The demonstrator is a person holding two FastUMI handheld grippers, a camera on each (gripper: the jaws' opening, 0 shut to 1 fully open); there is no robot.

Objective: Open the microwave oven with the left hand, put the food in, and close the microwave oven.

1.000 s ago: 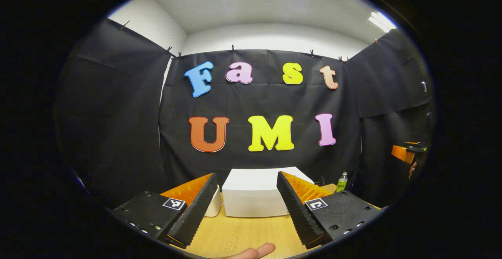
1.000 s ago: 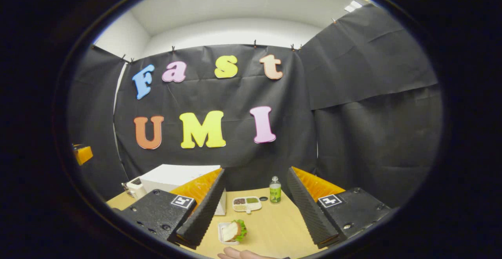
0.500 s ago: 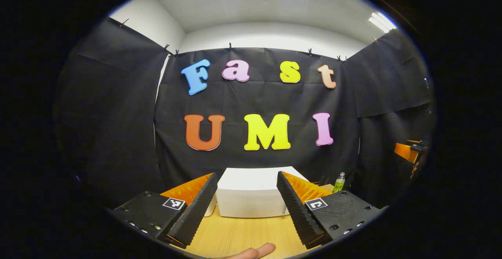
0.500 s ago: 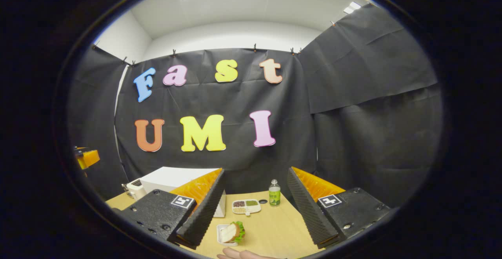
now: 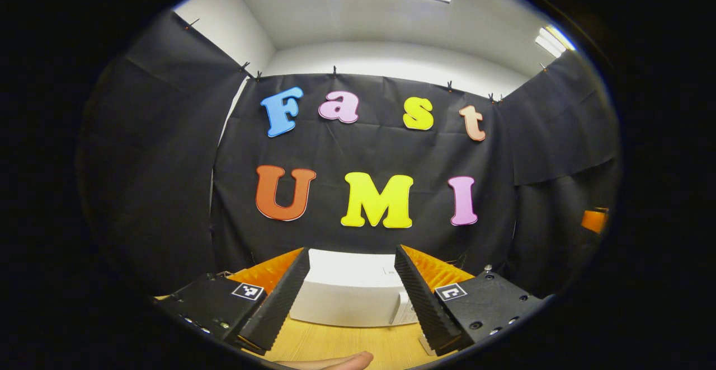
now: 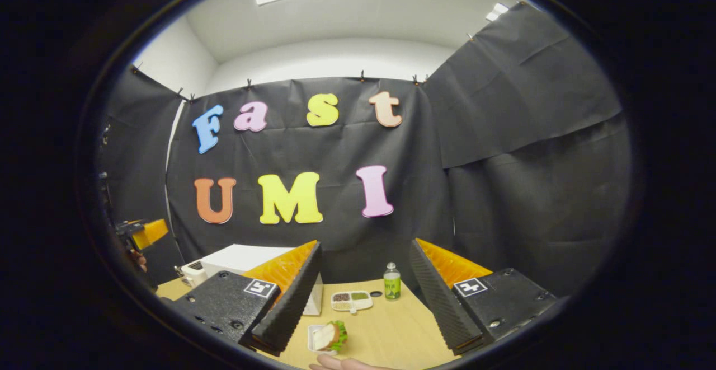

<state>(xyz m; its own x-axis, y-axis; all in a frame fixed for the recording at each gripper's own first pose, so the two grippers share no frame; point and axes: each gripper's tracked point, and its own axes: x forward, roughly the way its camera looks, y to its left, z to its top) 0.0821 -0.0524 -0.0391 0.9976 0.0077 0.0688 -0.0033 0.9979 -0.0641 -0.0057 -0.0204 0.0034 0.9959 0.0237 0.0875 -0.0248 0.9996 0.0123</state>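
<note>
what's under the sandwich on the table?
A small white tray holds the sandwich; the tray sits on the wooden table. The tray's left part is hidden behind the right gripper's finger.

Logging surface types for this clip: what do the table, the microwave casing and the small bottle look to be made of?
Table: light wood or wood-look laminate, matte, faint grain lines. Microwave: smooth white casing, painted metal or plastic; cannot tell which. Bottle: probably clear plastic, with a green label and pale cap.
</note>
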